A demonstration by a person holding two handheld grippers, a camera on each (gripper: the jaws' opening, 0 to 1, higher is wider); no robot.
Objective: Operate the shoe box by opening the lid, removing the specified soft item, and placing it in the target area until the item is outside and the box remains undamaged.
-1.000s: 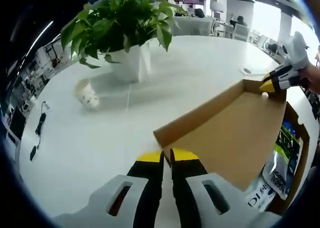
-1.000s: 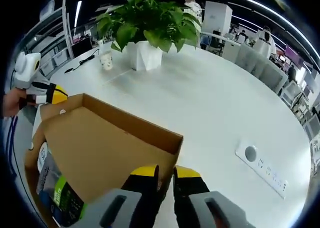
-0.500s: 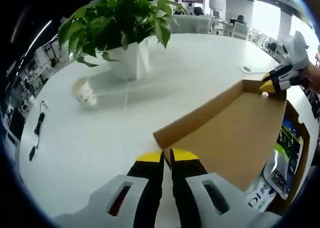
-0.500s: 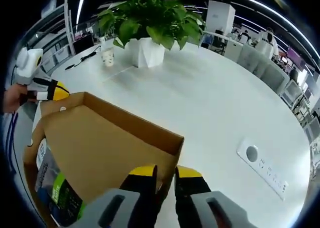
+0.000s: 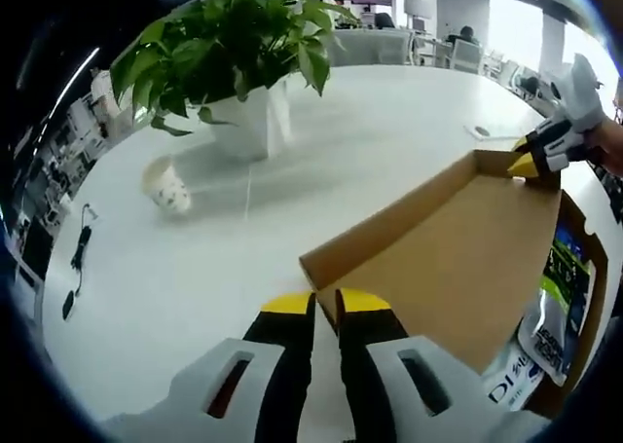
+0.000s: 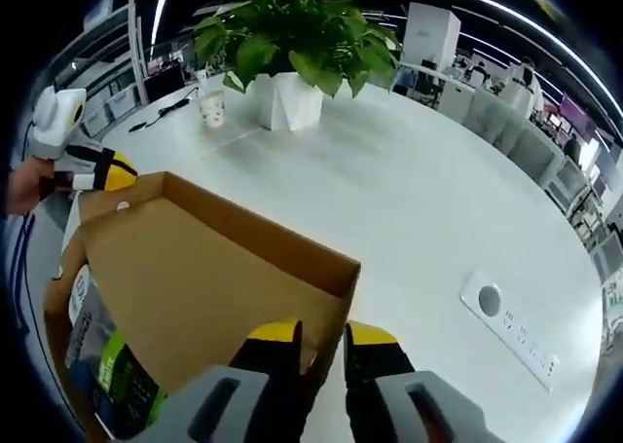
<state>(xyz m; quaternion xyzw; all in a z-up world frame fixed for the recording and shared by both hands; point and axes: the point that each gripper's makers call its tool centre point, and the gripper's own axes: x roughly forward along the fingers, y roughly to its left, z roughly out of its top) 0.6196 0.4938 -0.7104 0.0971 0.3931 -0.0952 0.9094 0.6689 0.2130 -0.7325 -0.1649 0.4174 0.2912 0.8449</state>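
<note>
Lid [image 5: 458, 258] barely shifted since a second ago, both jaws still pinching its corners, left gripper [image 5: 324, 305] at 6 o'clock, right gripper [image 6: 321, 334] likewise, soft pouch [image 5: 555, 316] lettered "DI" inside shoe box [image 5: 584, 297] at 4 o'clock, on white counter [image 5: 195, 268].

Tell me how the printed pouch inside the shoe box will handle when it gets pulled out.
The pouch looks like glossy plastic film, so it may be slippery between the jaws. It seems to be a soft bag, probably floppy and apt to sag. The lid, pinched by the left gripper and right gripper, partly covers it, so its weight is unclear.
</note>
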